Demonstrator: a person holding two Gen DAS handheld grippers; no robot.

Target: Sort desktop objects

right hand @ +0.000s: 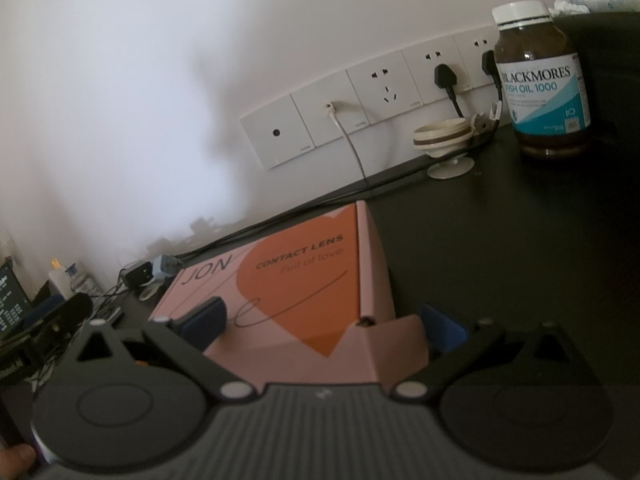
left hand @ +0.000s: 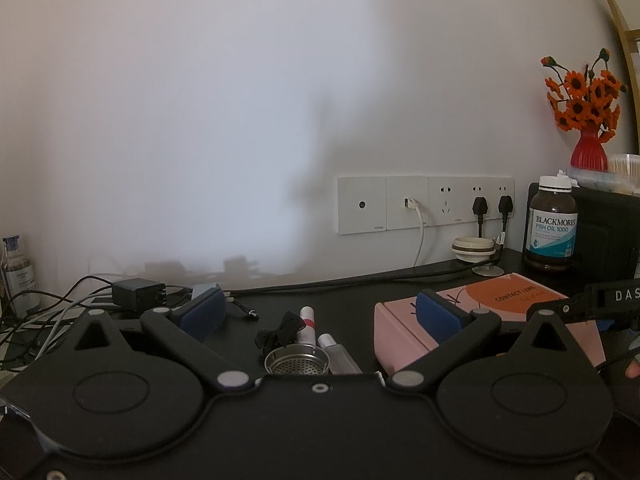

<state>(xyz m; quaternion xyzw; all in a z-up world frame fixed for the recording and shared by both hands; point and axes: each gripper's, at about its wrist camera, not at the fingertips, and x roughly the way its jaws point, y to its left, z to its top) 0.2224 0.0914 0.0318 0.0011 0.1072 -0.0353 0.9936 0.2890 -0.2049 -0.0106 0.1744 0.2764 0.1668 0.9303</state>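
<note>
My left gripper (left hand: 320, 315) is open above the black desk (left hand: 360, 280). On the desk between its blue pads lie a small metal strainer (left hand: 296, 360), a black hair tie (left hand: 280, 330), a white tube with a red band (left hand: 308, 320) and a clear tube (left hand: 338, 354). A pink and orange contact lens box (left hand: 492, 312) lies to their right. My right gripper (right hand: 324, 326) is open over the near end of this box (right hand: 288, 280). Its left pad (right hand: 204, 322) hangs above the lid and its right pad (right hand: 444, 330) is just past the box's side. Whether the pads touch the box is unclear.
A brown fish oil bottle (right hand: 540, 80) stands at the back right, with a cream cup-like stand (right hand: 442, 136) beside it. Wall sockets with plugs (left hand: 424, 204) line the wall. A power adapter and cables (left hand: 136, 292) crowd the left side. A red vase of orange flowers (left hand: 588, 152) sits on a black box.
</note>
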